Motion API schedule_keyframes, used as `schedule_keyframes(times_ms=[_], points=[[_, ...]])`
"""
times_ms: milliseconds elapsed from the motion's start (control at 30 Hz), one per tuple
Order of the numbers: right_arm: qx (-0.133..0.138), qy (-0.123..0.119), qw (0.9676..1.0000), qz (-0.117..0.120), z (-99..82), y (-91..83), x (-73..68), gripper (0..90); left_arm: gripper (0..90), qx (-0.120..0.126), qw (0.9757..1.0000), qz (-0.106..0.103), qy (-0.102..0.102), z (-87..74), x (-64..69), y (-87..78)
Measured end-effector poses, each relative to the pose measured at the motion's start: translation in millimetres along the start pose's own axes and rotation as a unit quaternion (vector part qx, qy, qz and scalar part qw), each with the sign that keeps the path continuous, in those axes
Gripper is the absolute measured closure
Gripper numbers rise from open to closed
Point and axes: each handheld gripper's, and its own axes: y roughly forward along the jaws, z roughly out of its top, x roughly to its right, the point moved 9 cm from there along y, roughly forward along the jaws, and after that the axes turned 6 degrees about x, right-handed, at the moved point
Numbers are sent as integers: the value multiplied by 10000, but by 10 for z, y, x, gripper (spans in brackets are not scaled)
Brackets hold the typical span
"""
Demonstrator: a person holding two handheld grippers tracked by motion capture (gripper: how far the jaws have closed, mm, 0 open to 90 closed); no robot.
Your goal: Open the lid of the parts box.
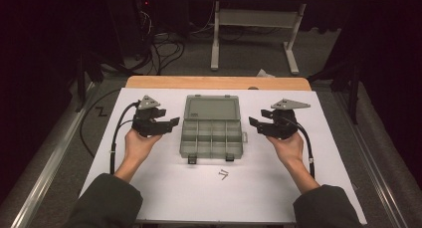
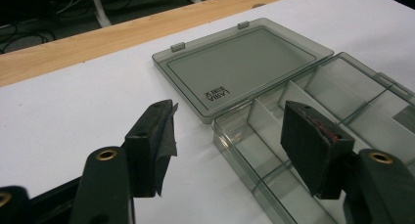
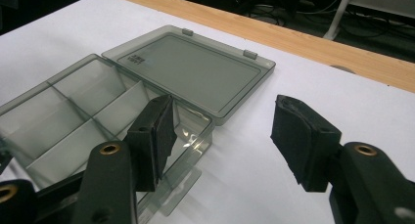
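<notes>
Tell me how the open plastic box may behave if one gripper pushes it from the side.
The plastic box looks thin and empty, so probably light: it may slide easily on the smooth white table. Its open lid lies flat, so tipping seems unlikely, but the box might turn.

White-topped table [image 1: 164, 188], wood strip along the far edge.
On it: open clear compartment box [image 1: 211, 138], lid flat; small screws [image 1: 223, 174] near its front.
</notes>
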Motion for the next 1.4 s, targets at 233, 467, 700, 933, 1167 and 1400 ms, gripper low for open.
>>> schedule_keyframes(times_ms=[233, 467, 700, 933, 1167, 1400], points=[[117, -99, 9999, 68, -24, -152, -61, 401, 362, 65, 9999, -36, 85, -31, 48, -118], [285, -115, 9994, 129, -45, -288, -85, 394, 359, 223, 9995, -191, 150, -25, 148, -262], [418, -151, 9989, 116, -72, -403, -102, 363, 356, 361, 9989, -254, 187, -51, 209, -349], [522, -113, 9984, 182, -112, -530, -139, 345, 358, 435, 9986, -269, 98, -131, 201, -427], [590, -47, 9981, 191, -217, -654, -175, 328, 363, 538, 9981, -311, 15, -218, 213, -498], [714, -29, 9974, 128, -320, -762, -158, 322, 364, 609, 9975, -347, -28, -263, 246, -561]])
